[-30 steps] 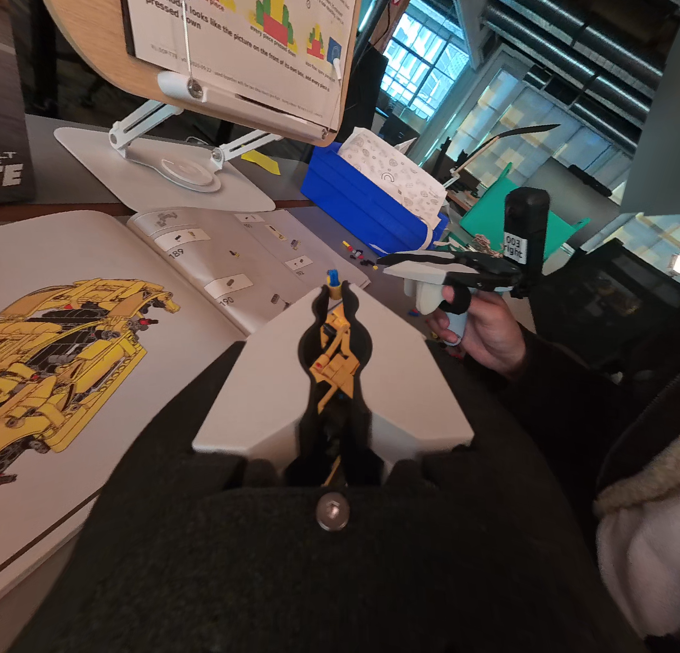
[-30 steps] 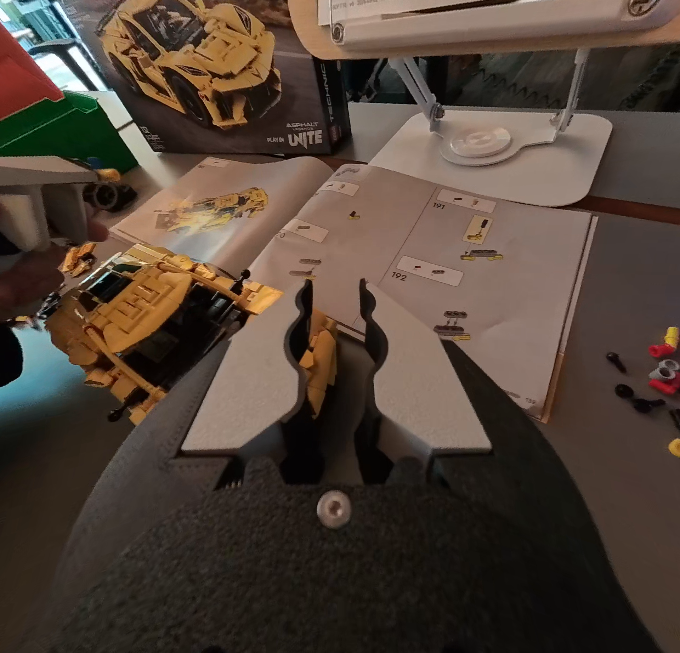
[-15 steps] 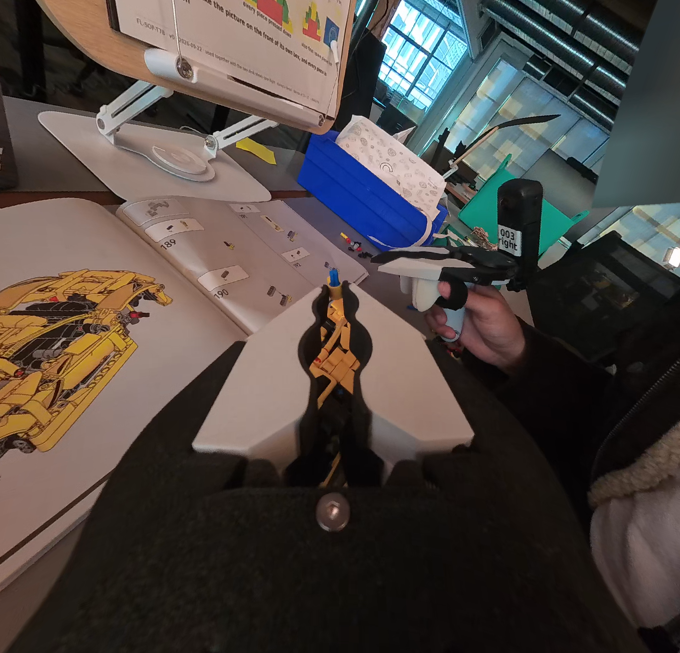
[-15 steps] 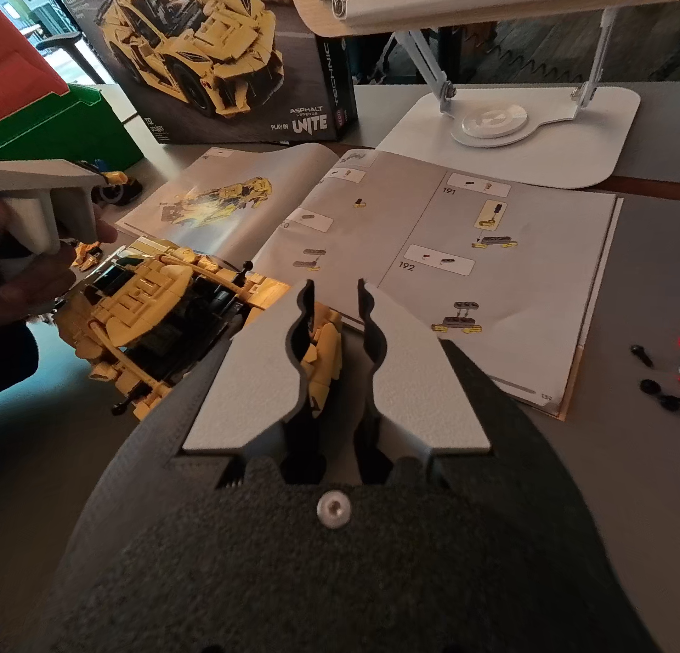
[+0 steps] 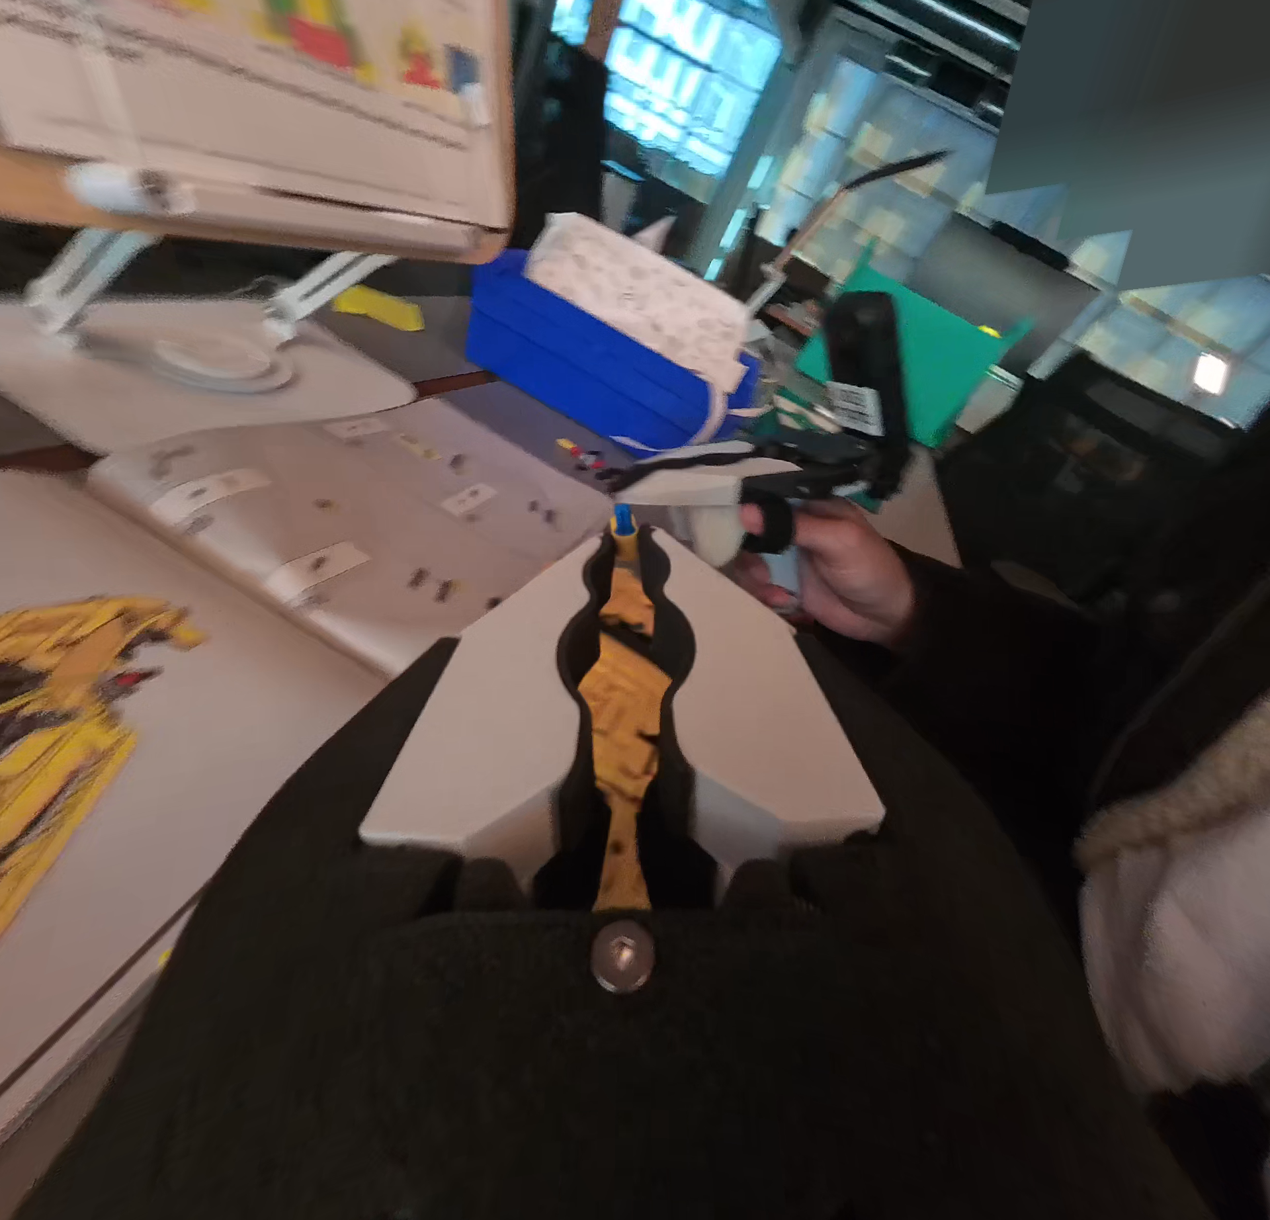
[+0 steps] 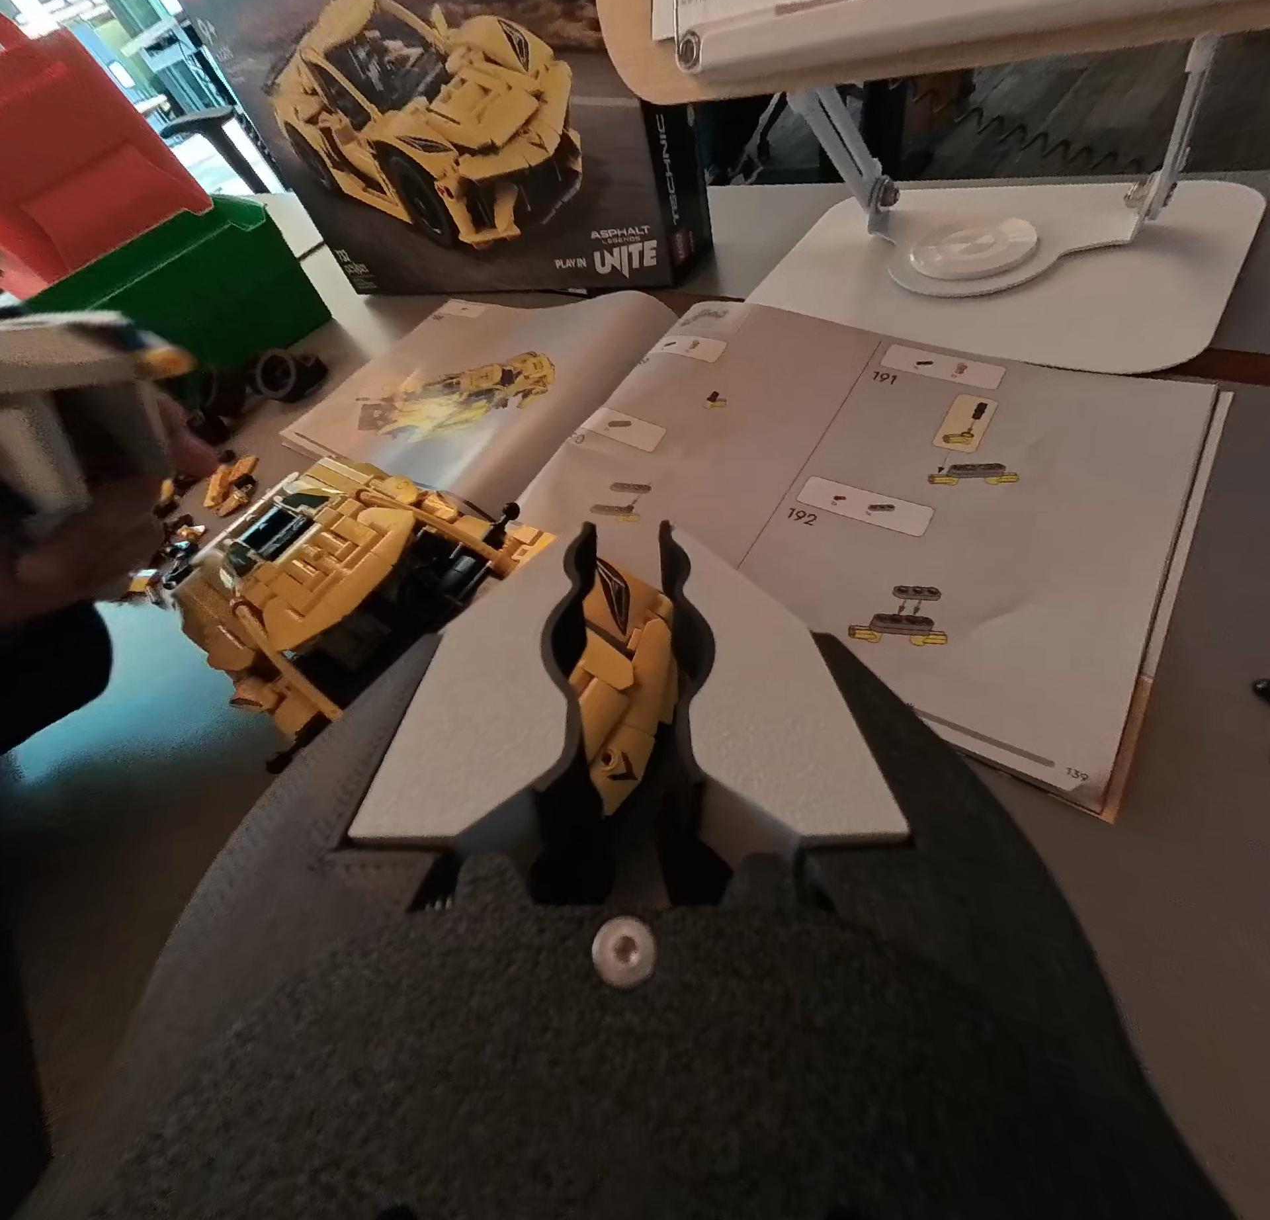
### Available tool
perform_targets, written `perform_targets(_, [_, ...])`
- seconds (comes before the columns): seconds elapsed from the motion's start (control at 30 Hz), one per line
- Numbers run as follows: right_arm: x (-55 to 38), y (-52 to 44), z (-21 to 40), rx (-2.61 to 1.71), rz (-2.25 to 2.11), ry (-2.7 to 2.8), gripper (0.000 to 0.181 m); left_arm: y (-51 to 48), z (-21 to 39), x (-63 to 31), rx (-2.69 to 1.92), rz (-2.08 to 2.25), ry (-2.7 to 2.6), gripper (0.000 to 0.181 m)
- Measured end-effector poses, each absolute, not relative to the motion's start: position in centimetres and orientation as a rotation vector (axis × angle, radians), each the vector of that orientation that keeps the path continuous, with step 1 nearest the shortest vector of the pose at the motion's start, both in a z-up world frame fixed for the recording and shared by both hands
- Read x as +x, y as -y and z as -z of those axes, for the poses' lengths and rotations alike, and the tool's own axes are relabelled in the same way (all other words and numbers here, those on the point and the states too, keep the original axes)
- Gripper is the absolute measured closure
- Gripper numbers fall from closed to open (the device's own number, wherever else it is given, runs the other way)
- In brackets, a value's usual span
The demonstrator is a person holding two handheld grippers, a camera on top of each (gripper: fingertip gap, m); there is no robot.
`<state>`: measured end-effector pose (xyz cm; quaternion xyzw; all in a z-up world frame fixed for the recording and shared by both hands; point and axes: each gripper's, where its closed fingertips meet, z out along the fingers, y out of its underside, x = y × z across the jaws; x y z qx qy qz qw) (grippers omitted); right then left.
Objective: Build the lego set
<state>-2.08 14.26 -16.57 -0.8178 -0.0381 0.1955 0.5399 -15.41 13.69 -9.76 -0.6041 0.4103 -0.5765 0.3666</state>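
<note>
The yellow lego car (image 6: 309,582) stands on the grey table beside the open instruction booklet (image 6: 893,499). My right gripper (image 6: 625,534) is open and hovers over the car's front end, which shows between its fingers. My left gripper (image 5: 624,534) is shut on a small yellow piece with a blue pin (image 5: 622,521) at its tips, held above the car. In the left wrist view the right gripper (image 5: 687,482), held in a hand, has its tips just beyond the pin. The left gripper (image 6: 69,355) shows blurred at the left edge of the right wrist view.
The lego box (image 6: 481,156) and a white document stand (image 6: 1031,259) are at the back. Green (image 6: 172,293) and red (image 6: 69,176) bins stand left, a blue bin (image 5: 584,362) right. Loose yellow pieces (image 6: 234,486) and a wheel (image 6: 275,376) lie left of the car. About 15 cm separates my left fingertips from my right.
The right gripper has moved left over the car's front end. The two grippers have come closer, so the right tips now sit just past the blue pin. Both views are motion-blurred.
</note>
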Motion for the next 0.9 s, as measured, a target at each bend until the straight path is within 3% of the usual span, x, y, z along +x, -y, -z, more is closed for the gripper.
perform_targets(0.13, [-1.5,-14.1,16.5,-1.946,-0.433,0.092,0.167,-4.5,9.4,-15.3,-1.380,1.661,-1.283,0.175])
perform_targets(0.27, [-1.8,-13.9,15.6,-1.921,-0.452,0.092,0.167,1.8,16.4,-15.6,-1.454,1.419,-1.606,0.174])
perform_targets(0.37, [-2.4,-13.7,15.1,-1.912,-0.438,0.126,0.167,2.0,20.7,-16.5,-1.581,1.137,-1.759,0.174])
perform_targets(0.57, [-3.2,-13.5,15.5,-1.936,-0.379,0.198,0.168,1.1,23.4,-17.4,-1.635,0.915,-1.848,0.174])
perform_targets(0.9, [-3.6,-13.5,15.7,-1.942,-0.433,0.186,0.169,0.7,24.3,-17.4,-1.651,0.896,-1.837,0.174])
